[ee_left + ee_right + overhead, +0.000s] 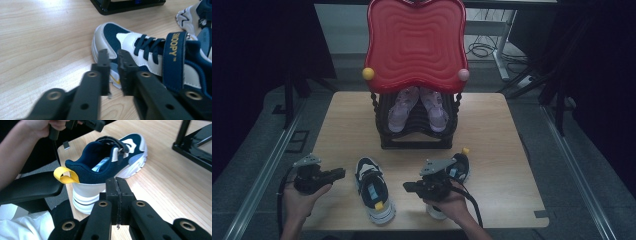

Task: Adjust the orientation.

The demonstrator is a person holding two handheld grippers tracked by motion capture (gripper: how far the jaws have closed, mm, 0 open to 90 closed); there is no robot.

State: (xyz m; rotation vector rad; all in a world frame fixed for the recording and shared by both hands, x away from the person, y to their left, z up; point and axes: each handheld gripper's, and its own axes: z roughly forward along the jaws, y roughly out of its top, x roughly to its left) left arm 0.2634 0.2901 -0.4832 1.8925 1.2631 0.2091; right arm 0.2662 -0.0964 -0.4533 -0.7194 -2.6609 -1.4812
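The pale wooden worktop (507, 150) carries a black tiered shoe rack (417, 132) at its far middle, topped by a red ribbed plastic tray (414, 42) with a yellow knob and a pink knob at its front corners. A pair of pink children's sandals (417, 107) sits on the rack's upper shelf.

Nearer the person lie two navy-and-white children's trainers. The left trainer (373, 189) rests on its sole at the near middle of the worktop, toe pointing toward the rack, a yellow heel loop at its near end. The right trainer (458, 167) lies to its right, largely hidden behind the right hand in the high view.

The left gripper (343, 173) is held level just to the left of the left trainer, aimed at it. In the left gripper view its fingers (103, 65) stand slightly apart with a narrow gap and nothing between them; the trainer's white toe and side lie just beyond the tips, apart from them.

The right gripper (406, 186) points left, toward the left trainer's right side. In the right gripper view its fingers (123, 188) are pressed fully together, holding nothing; the trainer's heel and white sole sit just past the tips, not touching.
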